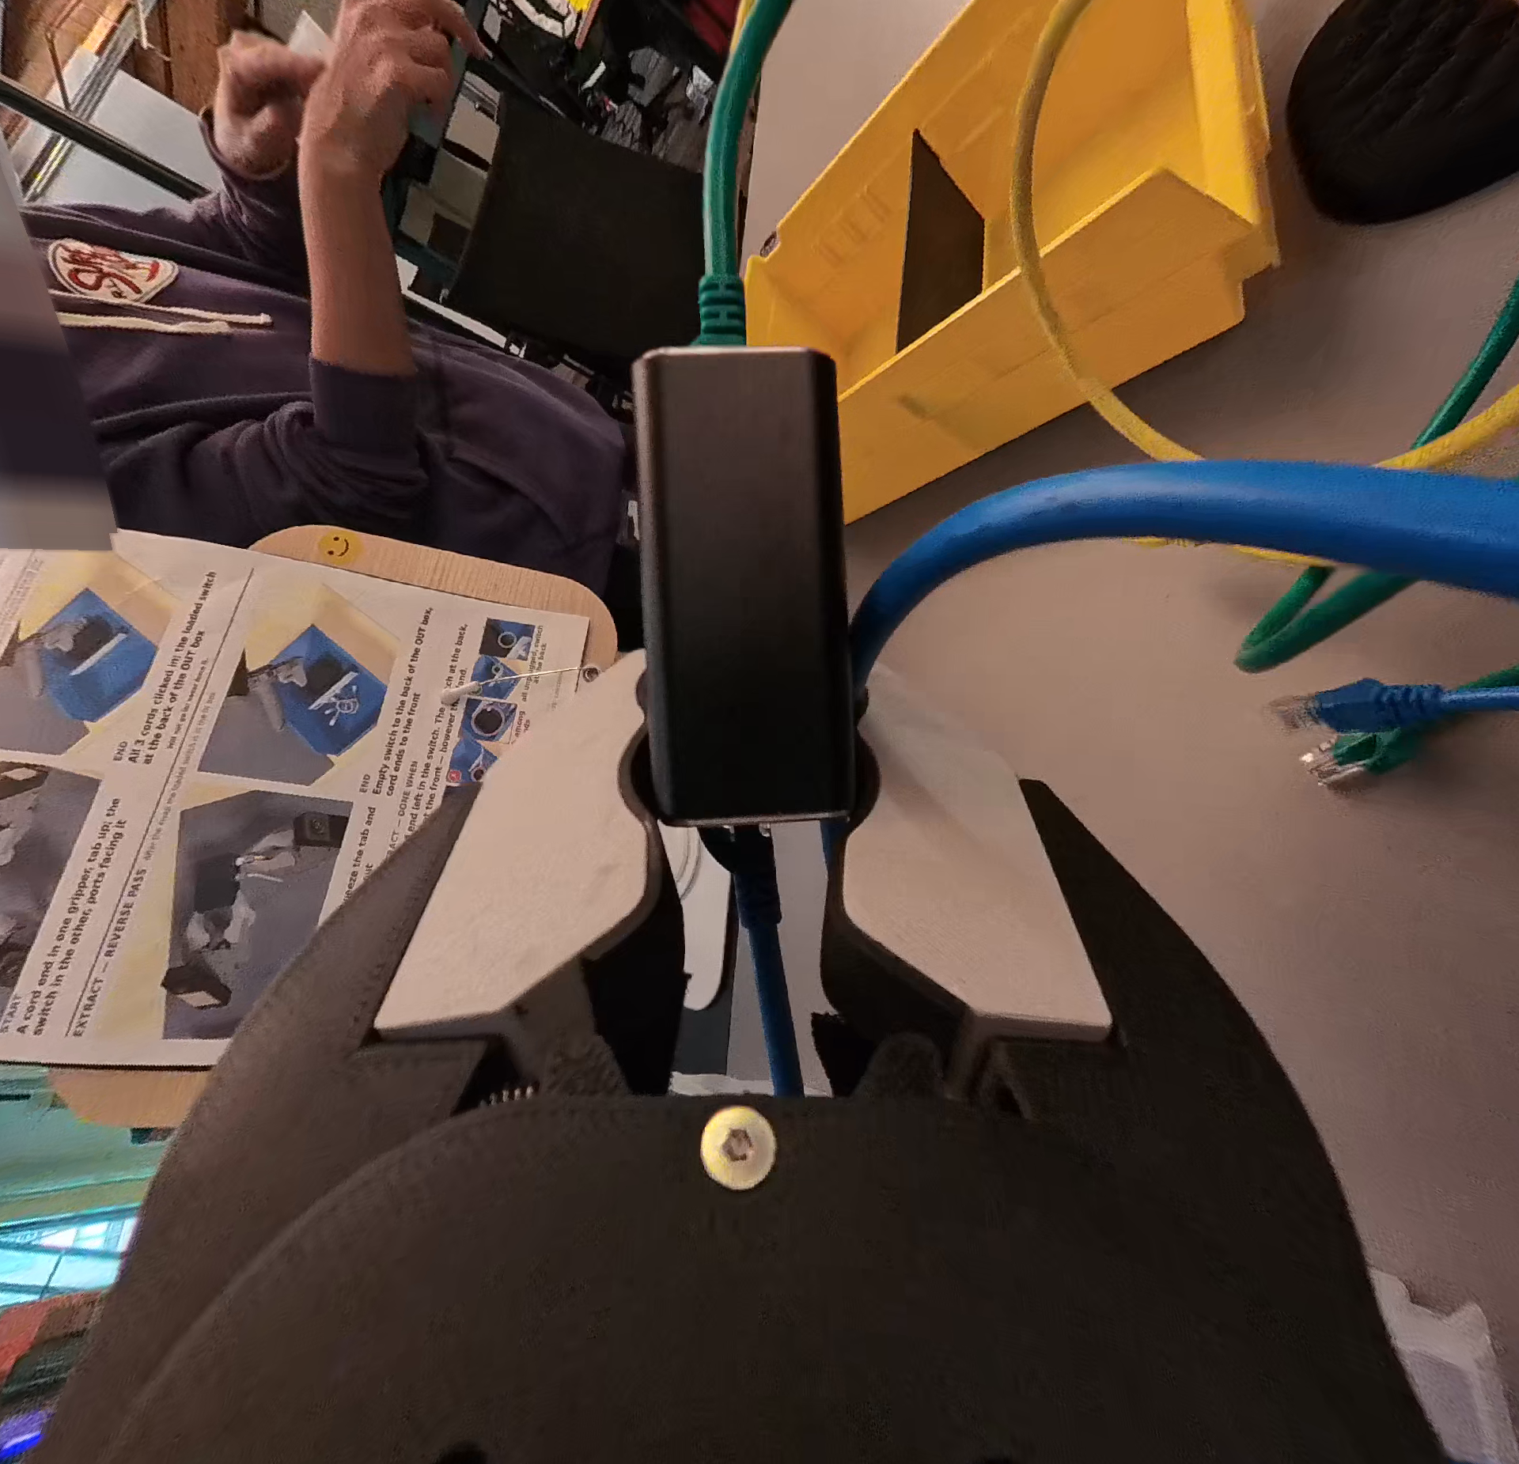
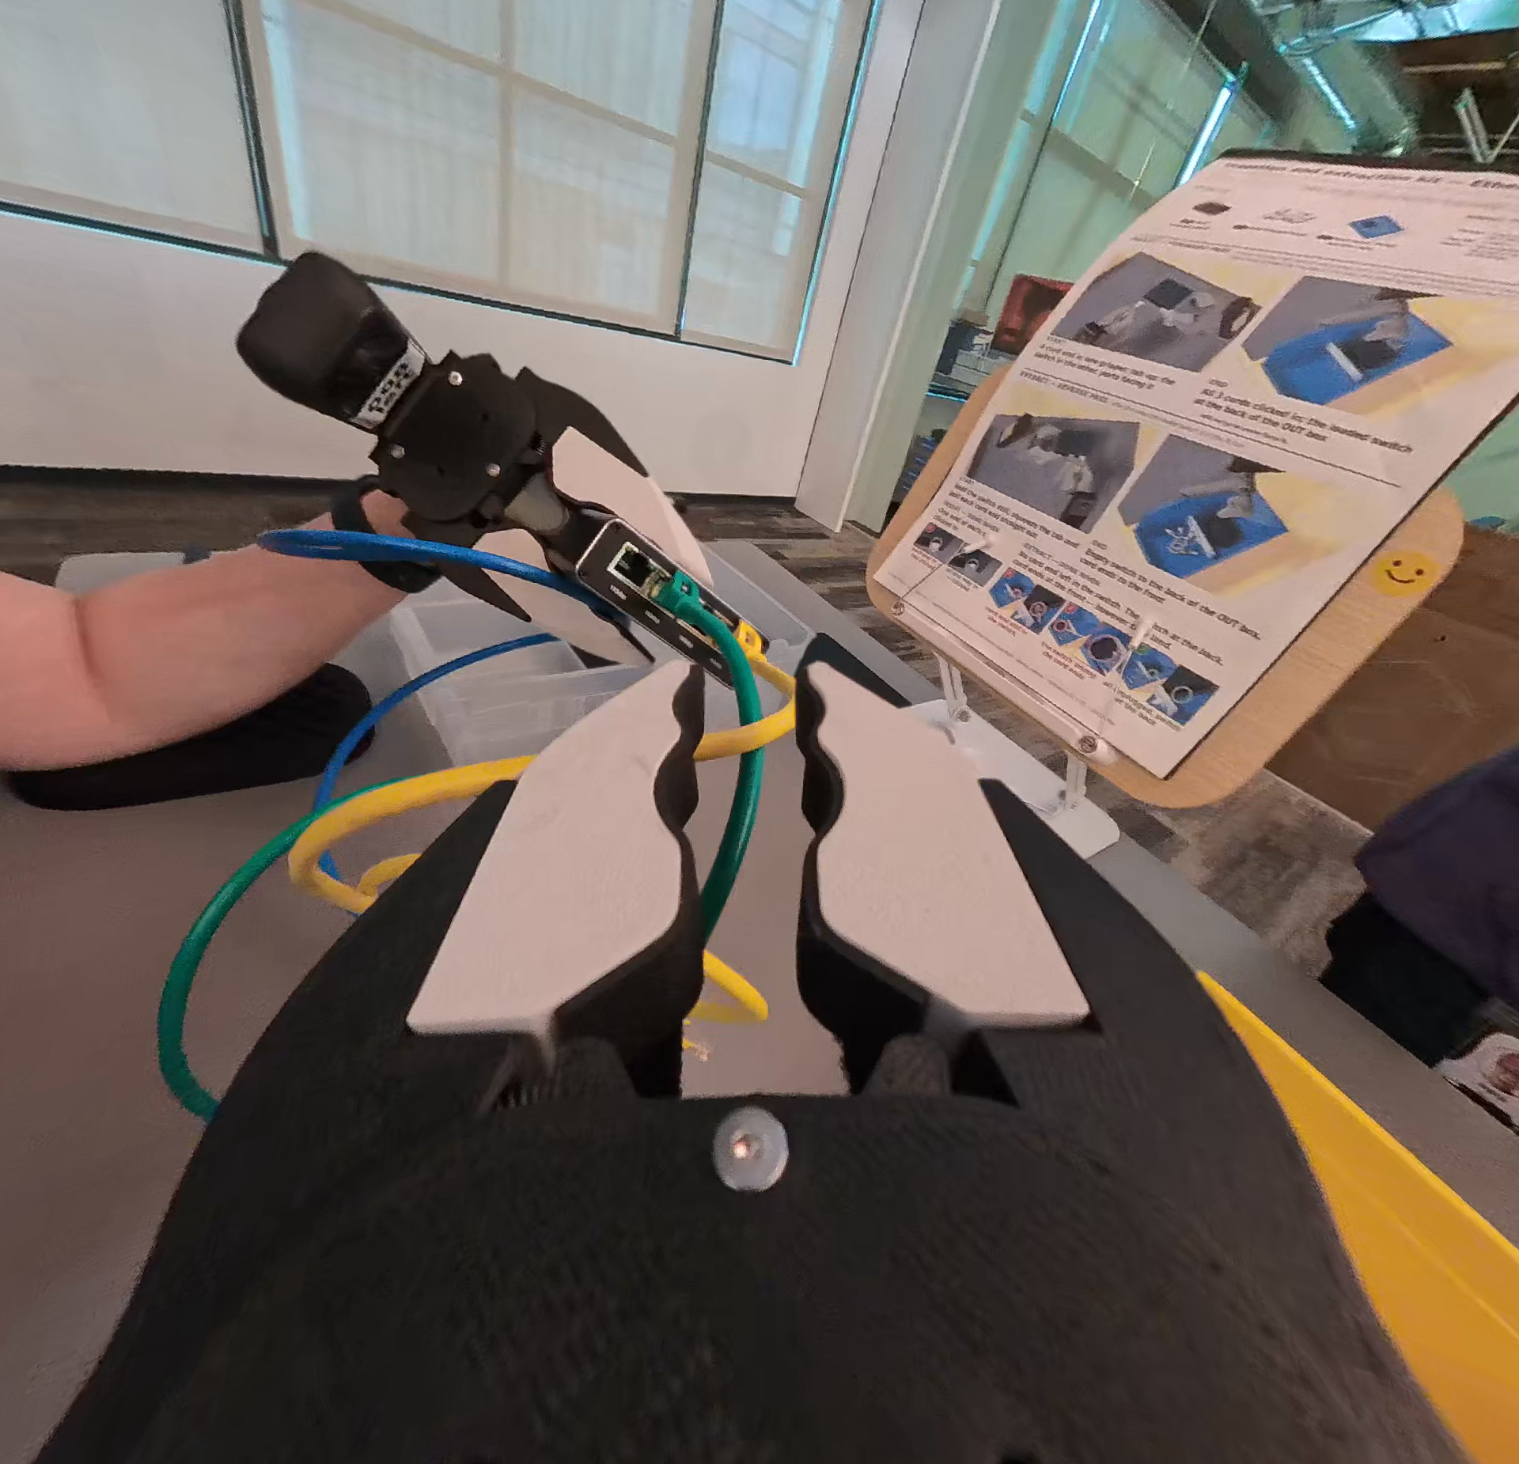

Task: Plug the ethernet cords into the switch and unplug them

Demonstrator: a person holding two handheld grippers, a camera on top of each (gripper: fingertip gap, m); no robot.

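My left gripper (image 1: 750, 685) is shut on the black switch (image 1: 744, 578) and holds it above the grey table. In the right wrist view the left gripper (image 2: 526, 471) holds the switch (image 2: 657, 595) with its ports facing me. The green cord (image 2: 740, 751) and the yellow cord (image 2: 411, 800) are plugged into it, and the nearest port looks empty. My right gripper (image 2: 744, 668) is open and empty, just short of the switch, with the green cord running past the gap. The blue cord (image 1: 1192, 504) loops around the left gripper. Loose blue and green plug ends (image 1: 1348, 726) lie on the table.
A yellow bin (image 1: 1068, 274) lies behind the switch; its edge shows in the right wrist view (image 2: 1397, 1219). An instruction board (image 2: 1192, 479) stands on the table's far edge. A clear plastic box (image 2: 493, 685) sits under the left gripper. A person in a dark hoodie (image 1: 329, 397) sits beyond the table. Across from one pair of fingers to the other is roughly 15 cm.
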